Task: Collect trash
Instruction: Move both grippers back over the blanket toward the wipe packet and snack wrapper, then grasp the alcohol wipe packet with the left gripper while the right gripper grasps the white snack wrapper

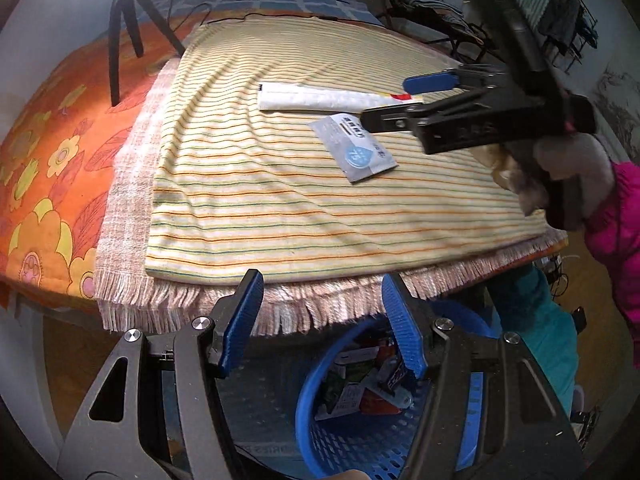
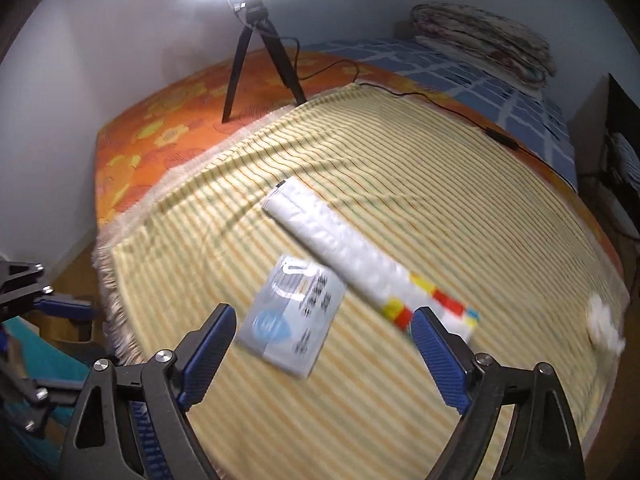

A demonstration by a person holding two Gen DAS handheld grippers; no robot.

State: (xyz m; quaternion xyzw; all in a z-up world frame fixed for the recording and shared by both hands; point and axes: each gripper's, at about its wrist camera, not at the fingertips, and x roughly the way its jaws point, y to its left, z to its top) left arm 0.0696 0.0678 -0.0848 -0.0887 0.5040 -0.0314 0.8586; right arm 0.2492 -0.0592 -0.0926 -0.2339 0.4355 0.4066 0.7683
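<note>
The right gripper (image 2: pixel 320 344) has its jaws wide, empty, above a grey-blue packet (image 2: pixel 290 316) on the striped cloth (image 2: pixel 440 208); a long white wrapper (image 2: pixel 340 248) lies just beyond. The left gripper (image 1: pixel 322 320), jaws parted and empty, hangs over a blue basket (image 1: pixel 360 440) of trash.

On the striped cloth (image 2: pixel 400 184): 1 long white packet (image 2: pixel 340 248), 1 flat grey-blue sachet (image 2: pixel 288 316), 1 small white crumpled wad (image 2: pixel 602 326). Below the edge: 1 blue basket (image 1: pixel 360 440), several wrappers inside, count unclear. 1 tripod (image 2: pixel 256 52). 2 grippers: left (image 1: pixel 320 320), right (image 2: pixel 320 352).
</note>
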